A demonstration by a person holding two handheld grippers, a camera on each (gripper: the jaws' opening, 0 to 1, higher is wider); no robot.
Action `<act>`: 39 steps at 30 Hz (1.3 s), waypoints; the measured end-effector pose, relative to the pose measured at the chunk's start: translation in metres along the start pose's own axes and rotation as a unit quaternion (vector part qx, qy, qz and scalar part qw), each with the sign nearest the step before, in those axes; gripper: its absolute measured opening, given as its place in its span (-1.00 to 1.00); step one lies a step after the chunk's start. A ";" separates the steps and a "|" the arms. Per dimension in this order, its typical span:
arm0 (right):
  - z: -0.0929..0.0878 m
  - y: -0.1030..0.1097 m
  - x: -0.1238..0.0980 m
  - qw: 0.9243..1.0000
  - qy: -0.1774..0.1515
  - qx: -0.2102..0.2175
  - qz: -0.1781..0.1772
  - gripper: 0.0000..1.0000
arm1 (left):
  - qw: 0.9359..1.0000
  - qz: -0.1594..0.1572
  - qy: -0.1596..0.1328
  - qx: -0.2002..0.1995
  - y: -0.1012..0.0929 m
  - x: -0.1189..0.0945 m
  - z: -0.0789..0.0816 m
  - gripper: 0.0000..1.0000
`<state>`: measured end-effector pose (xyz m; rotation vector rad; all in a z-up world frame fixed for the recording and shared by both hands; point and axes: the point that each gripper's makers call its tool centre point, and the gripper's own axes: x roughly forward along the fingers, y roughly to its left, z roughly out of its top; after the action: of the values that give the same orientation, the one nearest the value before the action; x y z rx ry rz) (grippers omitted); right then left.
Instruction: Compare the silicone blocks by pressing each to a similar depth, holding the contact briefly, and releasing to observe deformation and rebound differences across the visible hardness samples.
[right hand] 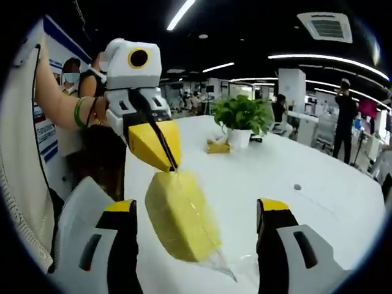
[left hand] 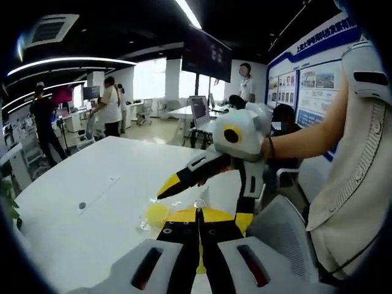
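White surface (right hand: 318, 165) stretching out ahead of me, an open office beyond it with strip lights overhead and people standing at desks further back. A potted plant (right hand: 240, 119) sits on that surface, well beyond the block I'm working with, and a small yellow item (right hand: 217, 146) lies just beside the pot.

Right gripper view: my right tool (right hand: 197, 236) is spread wide, its yellow-tipped black jaws far apart with nothing between them touching either one. The yellow silicone block (right hand: 180, 214), wrapped in clear plastic film, hangs between those jaws, tilted, raised off the surface. Above the block comes my left tool (right hand: 166, 160), its yellow jaws pressed together right at the block's upper corner, pinching it there, film and all. My hand (right hand: 101, 110) grips that tool's white body, a green band on the wrist.

Left gripper view: the left tool (left hand: 199, 236) has its jaws closed together, and the block (left hand: 157, 214) peeks out just past them as a patch of yellow under shiny film. My right tool (left hand: 202, 196) reaches in over the block, jaws splayed apart. A small dark dot (left hand: 82, 206) marks the surface well away from the block.
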<state>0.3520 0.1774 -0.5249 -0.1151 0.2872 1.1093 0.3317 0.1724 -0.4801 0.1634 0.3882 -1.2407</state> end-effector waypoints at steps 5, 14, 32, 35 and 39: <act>0.001 -0.009 -0.015 0.998 -0.032 0.032 -0.049 0.75 | 1.000 0.010 -0.003 -0.010 0.009 -0.004 -0.004 -1.00; -0.004 -0.017 -0.072 0.980 -0.096 0.070 -0.160 0.82 | 0.998 0.042 0.002 -0.042 0.028 -0.003 -0.021 -1.00; -0.041 -0.021 -0.180 0.936 -0.112 0.128 -0.309 0.86 | 0.993 0.073 0.022 -0.093 0.059 0.019 -0.070 -1.00; -0.045 -0.020 -0.188 0.929 -0.116 0.136 -0.323 0.86 | 0.992 0.079 0.022 -0.098 0.066 0.021 -0.076 -1.00; -0.051 -0.018 -0.193 0.927 -0.104 0.137 -0.334 0.85 | 0.990 0.087 0.027 -0.103 0.075 0.025 -0.083 -1.00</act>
<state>0.2794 -0.0096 -0.5198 0.1489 0.1856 0.3888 0.3926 0.2018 -0.5730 0.0526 0.5355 -1.0181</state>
